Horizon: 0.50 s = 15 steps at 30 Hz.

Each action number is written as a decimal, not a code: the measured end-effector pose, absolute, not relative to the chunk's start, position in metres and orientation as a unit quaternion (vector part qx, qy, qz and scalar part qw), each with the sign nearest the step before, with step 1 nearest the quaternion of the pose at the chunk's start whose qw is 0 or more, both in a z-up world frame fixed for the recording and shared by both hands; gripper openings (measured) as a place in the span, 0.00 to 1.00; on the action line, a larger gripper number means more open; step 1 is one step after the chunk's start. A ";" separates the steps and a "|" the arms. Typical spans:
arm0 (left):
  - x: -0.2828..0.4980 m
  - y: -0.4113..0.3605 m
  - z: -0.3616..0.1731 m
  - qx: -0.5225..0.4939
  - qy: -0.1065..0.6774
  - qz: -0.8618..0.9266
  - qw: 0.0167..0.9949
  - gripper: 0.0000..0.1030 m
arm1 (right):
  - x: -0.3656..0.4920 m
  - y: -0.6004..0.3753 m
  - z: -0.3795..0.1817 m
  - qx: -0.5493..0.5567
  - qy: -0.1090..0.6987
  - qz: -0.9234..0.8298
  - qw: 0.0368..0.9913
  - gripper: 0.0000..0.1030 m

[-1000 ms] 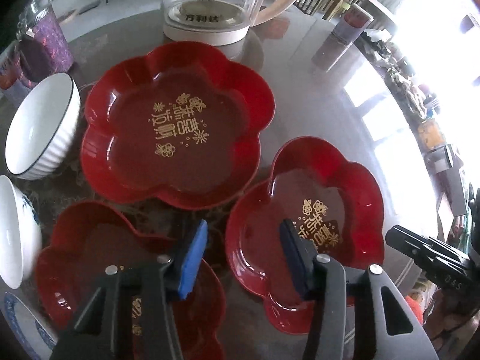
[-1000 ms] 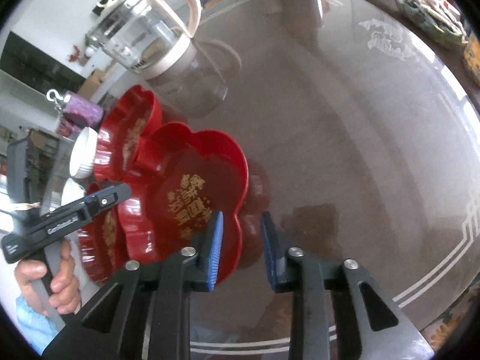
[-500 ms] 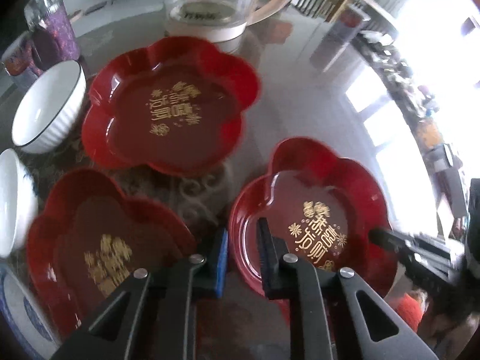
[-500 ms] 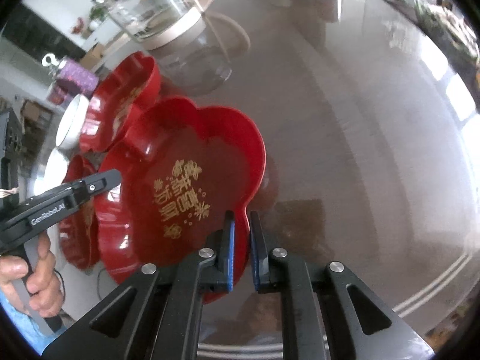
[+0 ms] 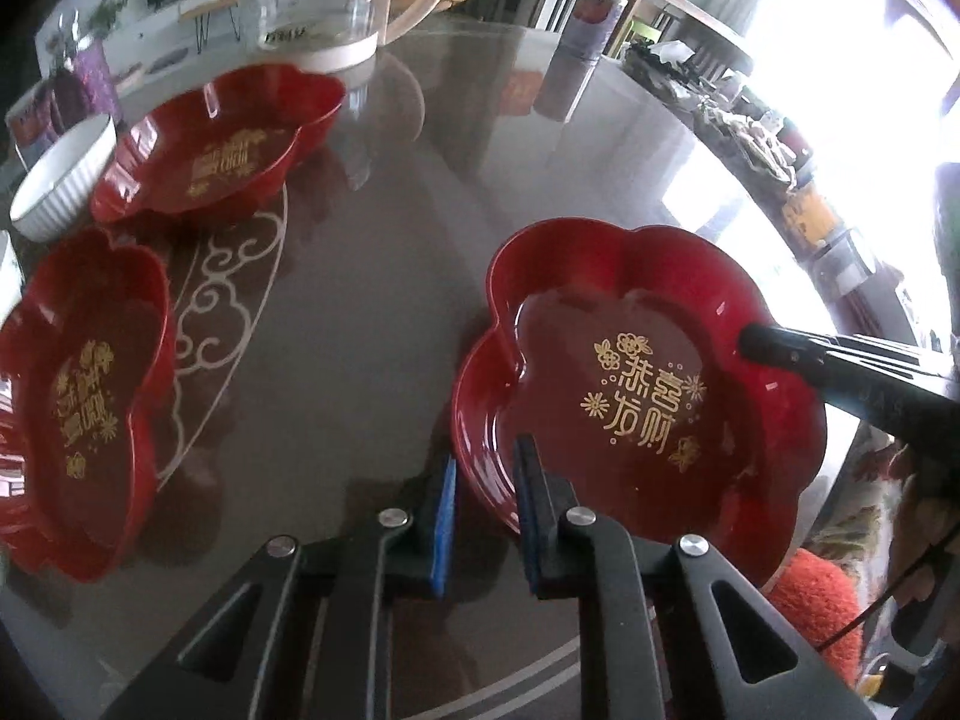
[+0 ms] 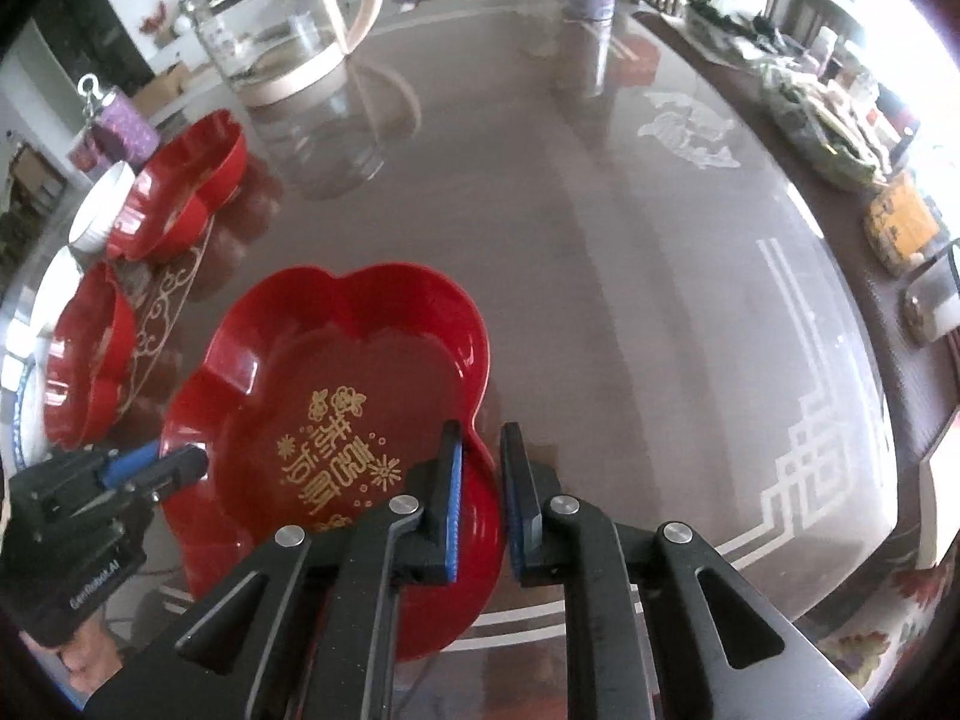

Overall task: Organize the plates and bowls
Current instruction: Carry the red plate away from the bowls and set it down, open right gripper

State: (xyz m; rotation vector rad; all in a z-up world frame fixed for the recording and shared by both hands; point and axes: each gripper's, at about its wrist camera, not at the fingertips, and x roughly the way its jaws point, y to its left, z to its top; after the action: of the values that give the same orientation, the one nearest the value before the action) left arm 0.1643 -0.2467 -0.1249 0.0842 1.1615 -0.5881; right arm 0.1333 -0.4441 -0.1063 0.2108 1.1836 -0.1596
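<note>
Both tools grip the same red flower-shaped plate (image 5: 636, 396), one on each side of its rim. In the left wrist view the left tool (image 5: 486, 516) sits at 6 o'clock, its blue pads (image 5: 445, 516) nearly together and pinching the plate's rim at the plate's 7 o'clock edge. The right tool's black tip reaches in over the plate's 3 o'clock edge. In the right wrist view the right tool (image 6: 480, 510) clamps the rim at the plate's 4 o'clock edge; its jaws, having just been closing then easing a touch, stand almost together with the rim between them. The plate lies over the glossy brown table (image 6: 630, 252), slightly right of centre toward the near edge.

Two more red plates (image 5: 216, 150) lie at 9 to 11 o'clock in the left wrist view, a white ribbed bowl (image 5: 60, 186) just beside the farther one. A glass kettle (image 6: 282, 30) stands at 11 o'clock in the right wrist view.
</note>
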 end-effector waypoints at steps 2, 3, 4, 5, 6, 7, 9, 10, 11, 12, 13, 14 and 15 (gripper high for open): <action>0.162 -0.246 -0.121 0.049 0.526 -0.267 0.806 0.18 | 0.133 -0.446 -0.109 0.100 0.550 -0.081 0.825 0.32; 0.163 -0.245 -0.119 0.056 0.520 -0.264 0.811 0.18 | 0.132 -0.447 -0.110 0.104 0.544 -0.082 0.829 0.40; 0.166 -0.243 -0.117 0.058 0.515 -0.264 0.813 0.23 | 0.130 -0.447 -0.110 0.105 0.536 -0.087 0.833 0.53; 0.165 -0.238 -0.113 0.058 0.507 -0.260 0.820 0.24 | 0.130 -0.445 -0.108 0.103 0.530 -0.093 0.837 0.56; 0.166 -0.232 -0.109 0.061 0.501 -0.251 0.826 0.29 | 0.129 -0.445 -0.106 0.101 0.523 -0.098 0.841 0.56; 0.167 -0.228 -0.105 0.059 0.496 -0.245 0.831 0.42 | 0.127 -0.444 -0.102 0.101 0.516 -0.102 0.844 0.56; 0.168 -0.209 -0.092 0.039 0.485 -0.235 0.841 0.74 | 0.120 -0.442 -0.088 0.095 0.497 -0.126 0.853 0.56; 0.167 -0.198 -0.083 0.029 0.472 -0.228 0.851 0.87 | 0.116 -0.439 -0.078 0.093 0.486 -0.135 0.858 0.56; 0.162 -0.184 -0.070 0.020 0.446 -0.215 0.868 0.90 | 0.110 -0.435 -0.066 0.092 0.471 -0.142 0.866 0.57; 0.158 -0.174 -0.060 0.016 0.430 -0.208 0.878 0.92 | 0.103 -0.428 -0.049 0.089 0.451 -0.150 0.875 0.59; 0.153 -0.165 -0.051 0.014 0.417 -0.203 0.886 0.94 | 0.095 -0.419 -0.032 0.083 0.430 -0.158 0.885 0.64; 0.145 -0.151 -0.039 0.011 0.399 -0.197 0.896 0.95 | 0.088 -0.410 -0.020 0.076 0.412 -0.165 0.893 0.67; 0.140 -0.141 -0.032 0.009 0.388 -0.192 0.901 0.96 | 0.079 -0.396 -0.003 0.067 0.386 -0.171 0.904 0.69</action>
State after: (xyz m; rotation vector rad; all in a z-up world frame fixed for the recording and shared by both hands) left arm 0.1400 -0.1414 -0.0315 0.0189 0.8028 -0.3979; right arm 0.0786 -0.3962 -0.0029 0.1391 0.7988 -0.3535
